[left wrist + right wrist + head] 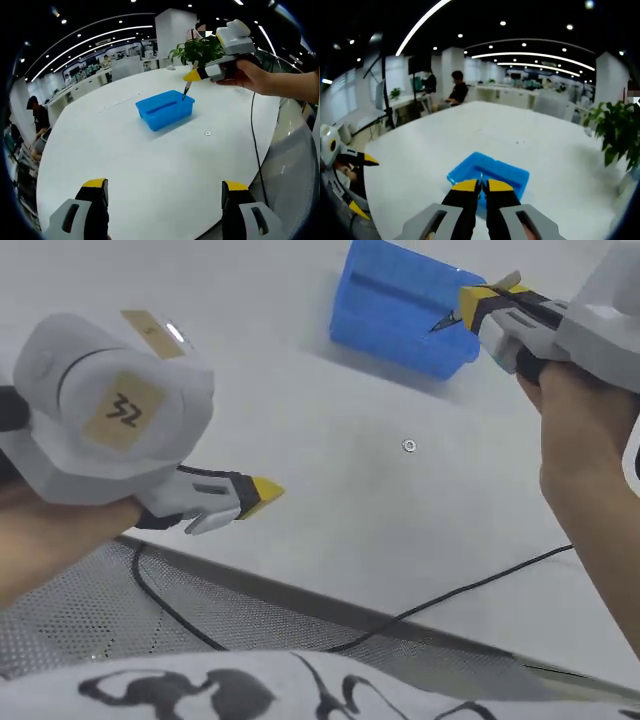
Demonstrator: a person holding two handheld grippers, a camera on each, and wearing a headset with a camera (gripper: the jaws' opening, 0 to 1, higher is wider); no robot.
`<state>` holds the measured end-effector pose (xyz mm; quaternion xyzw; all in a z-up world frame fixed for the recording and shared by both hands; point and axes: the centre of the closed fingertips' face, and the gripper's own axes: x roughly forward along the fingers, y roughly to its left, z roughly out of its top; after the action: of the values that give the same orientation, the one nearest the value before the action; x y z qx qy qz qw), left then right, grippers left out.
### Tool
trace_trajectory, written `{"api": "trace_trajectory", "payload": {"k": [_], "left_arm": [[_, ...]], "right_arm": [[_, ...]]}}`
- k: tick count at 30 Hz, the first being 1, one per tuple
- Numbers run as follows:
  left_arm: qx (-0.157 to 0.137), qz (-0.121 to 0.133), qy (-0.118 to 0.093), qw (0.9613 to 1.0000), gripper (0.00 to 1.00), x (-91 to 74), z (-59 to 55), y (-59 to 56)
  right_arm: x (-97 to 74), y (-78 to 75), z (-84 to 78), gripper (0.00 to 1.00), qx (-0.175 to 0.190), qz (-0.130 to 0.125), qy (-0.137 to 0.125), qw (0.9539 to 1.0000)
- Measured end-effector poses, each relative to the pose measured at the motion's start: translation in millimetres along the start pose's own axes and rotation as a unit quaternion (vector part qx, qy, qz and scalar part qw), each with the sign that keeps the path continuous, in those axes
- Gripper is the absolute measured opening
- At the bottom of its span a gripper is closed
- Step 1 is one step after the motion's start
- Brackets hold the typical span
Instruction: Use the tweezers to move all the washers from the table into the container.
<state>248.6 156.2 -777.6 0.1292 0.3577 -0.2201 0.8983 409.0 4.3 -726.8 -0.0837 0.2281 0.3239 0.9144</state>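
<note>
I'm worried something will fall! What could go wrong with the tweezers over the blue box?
The tweezers in the right gripper point down near one end of the container, so anything released might land outside it. The washer on the table is tiny and flat; it could slip from the tips when picked up.

An open-plan office with ceiling light strips (535, 54), a white column (171, 27), desks (505, 95) and a potted plant (615, 132) near the white table (125, 150).
</note>
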Motion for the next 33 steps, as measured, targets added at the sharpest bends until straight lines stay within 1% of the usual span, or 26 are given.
{"api": "trace_trajectory", "payload": {"k": [2,4,6,9,16,21,23,27,33], "left_arm": [[-0.003,-0.002,-0.001,1.0000,0.96,0.3,0.0,-1.4],[-0.001,-0.004,0.000,1.0000,0.96,1.1,-0.3,-2.5],[0.000,-0.005,0.000,1.0000,0.96,1.4,0.1,-2.7],[-0.002,-0.005,-0.003,1.0000,0.96,1.1,1.3,-2.7],[0.001,-0.006,-0.003,1.0000,0.96,0.7,1.3,-3.2],[0.002,-0.005,-0.004,1.0000,0.96,0.0,1.5,-3.1],[0.001,-0.005,-0.003,1.0000,0.96,-0.1,1.2,-2.9],[0.001,-0.003,-0.004,1.0000,0.96,-0.8,1.4,-2.5],[0.002,-0.003,-0.004,1.0000,0.96,-1.3,1.0,-2.3]], "right_arm": [[-6.2,3.2,-7.4,0.02,0.005,0.002,0.002,1.0000],[-9.7,7.2,-19.5,0.02,0.011,0.006,0.015,0.9998],[-13.0,9.4,-30.4,0.02,0.010,0.005,0.025,0.9996],[-17.5,12.0,-42.6,0.02,0.014,0.005,0.035,0.9993],[-22.2,14.9,-70.6,0.02,0.018,0.001,0.063,0.9978],[-24.4,18.2,-80.0,0.02,0.020,0.007,0.077,0.9968],[-25.6,19.4,-82.7,0.02,0.017,0.007,0.081,0.9966],[-26.8,23.4,-86.7,0.02,0.022,0.013,0.085,0.9960],[-24.6,28.4,-93.3,0.02,0.008,0.015,0.093,0.9955]]}}
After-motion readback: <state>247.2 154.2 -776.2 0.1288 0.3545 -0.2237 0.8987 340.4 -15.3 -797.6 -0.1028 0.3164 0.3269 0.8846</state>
